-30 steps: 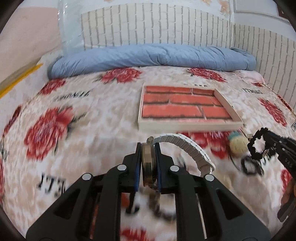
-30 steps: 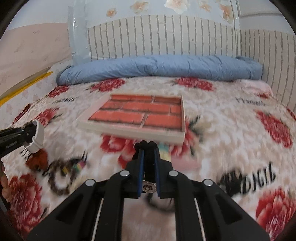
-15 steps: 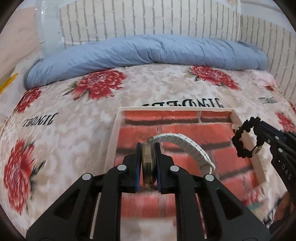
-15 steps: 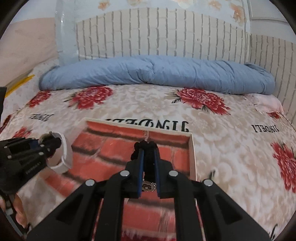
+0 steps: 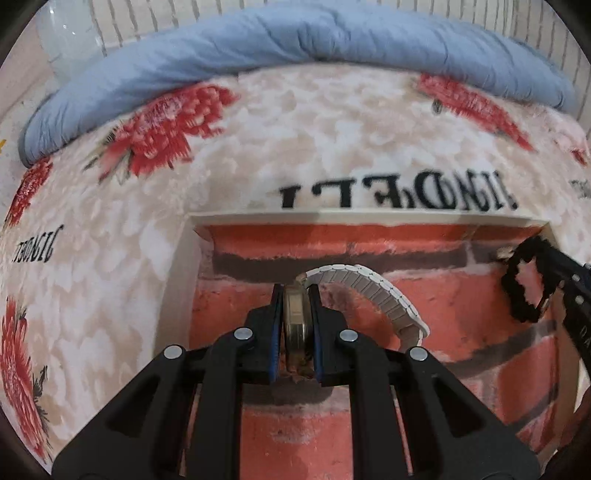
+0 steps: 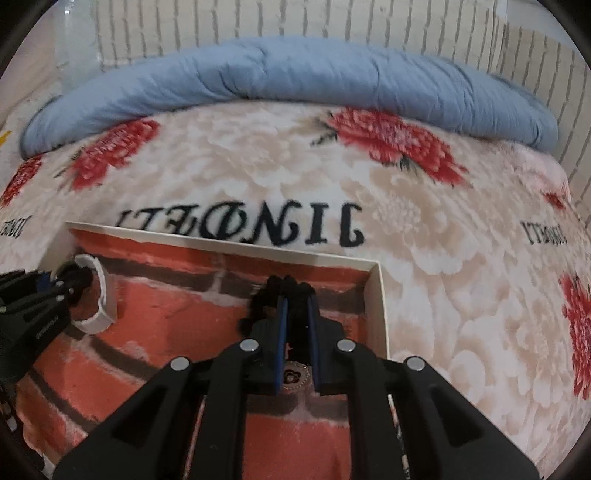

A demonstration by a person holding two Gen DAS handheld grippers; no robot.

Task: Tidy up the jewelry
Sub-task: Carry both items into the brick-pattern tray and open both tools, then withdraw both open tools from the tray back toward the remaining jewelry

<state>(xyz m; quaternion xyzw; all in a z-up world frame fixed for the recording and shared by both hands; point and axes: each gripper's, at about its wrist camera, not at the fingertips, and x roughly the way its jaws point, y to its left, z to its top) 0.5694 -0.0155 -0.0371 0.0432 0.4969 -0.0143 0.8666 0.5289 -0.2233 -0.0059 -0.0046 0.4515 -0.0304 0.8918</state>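
My left gripper [image 5: 295, 291] is shut on a watch [image 5: 294, 321], gripping its round metal case edge-on; the white link band [image 5: 373, 291] arcs out to the right. It hangs over the shallow white-rimmed tray [image 5: 181, 280] with a red brick-pattern floor. My right gripper [image 6: 295, 301] is shut on a black beaded bracelet [image 6: 264, 301] with a small round charm [image 6: 295, 374], near the tray's far right corner [image 6: 378, 295]. Each view shows the other: the bracelet [image 5: 524, 284] at the right edge, the watch band [image 6: 101, 291] at the left.
The tray lies on a bed with a cream blanket printed with red flowers [image 5: 162, 129] and black lettering. A rolled blue quilt [image 6: 295, 77] runs along the far side, in front of a white brick-pattern wall [image 6: 295, 22].
Both grippers have travelled forward over the blanket and lowered over the tray, still gripping the watch and the bracelet. The loose jewelry near the tray's front edge has dropped out of view.
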